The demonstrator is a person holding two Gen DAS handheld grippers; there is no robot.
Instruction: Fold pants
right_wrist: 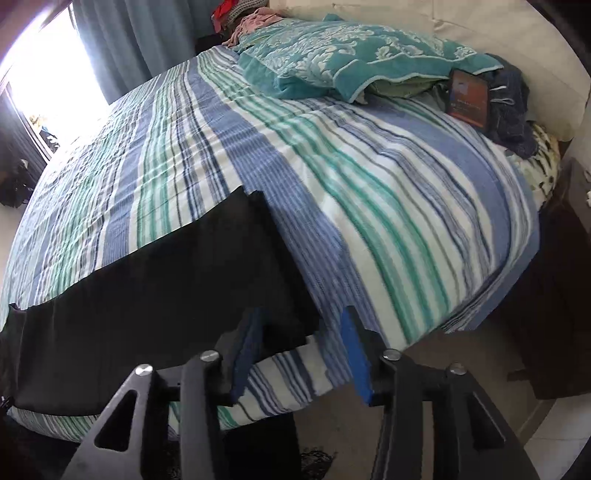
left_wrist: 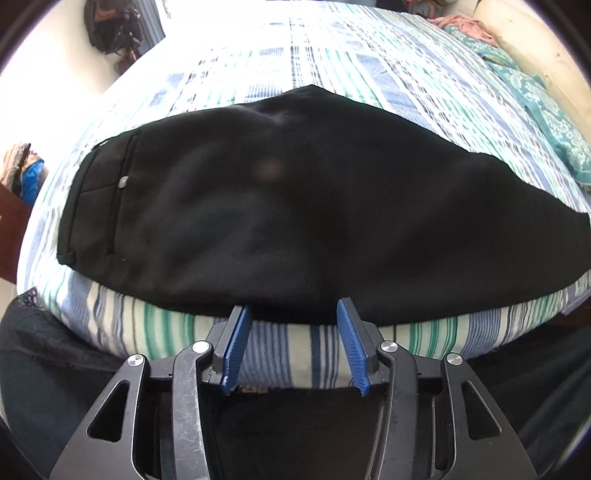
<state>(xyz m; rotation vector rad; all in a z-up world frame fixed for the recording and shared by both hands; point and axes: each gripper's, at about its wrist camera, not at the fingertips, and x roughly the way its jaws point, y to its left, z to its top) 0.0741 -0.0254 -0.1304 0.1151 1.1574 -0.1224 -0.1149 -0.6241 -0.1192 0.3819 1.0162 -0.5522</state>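
Note:
Black pants (left_wrist: 280, 206) lie flat across the striped bed (left_wrist: 332, 74), waistband with a small metal button at the left and legs running right. My left gripper (left_wrist: 294, 308) is open and empty at the near edge of the pants, at the bed's front edge. In the right wrist view the leg end of the pants (right_wrist: 177, 273) lies on the striped bed (right_wrist: 388, 206). My right gripper (right_wrist: 301, 317) is open and empty, its blue fingers either side of the near corner of the leg hem.
A teal patterned blanket (right_wrist: 354, 62) and a phone (right_wrist: 468, 98) on dark clothes lie at the head of the bed. A pale headboard (right_wrist: 498, 33) stands behind. A dark bag (left_wrist: 110, 26) sits on the floor beyond the far bedside.

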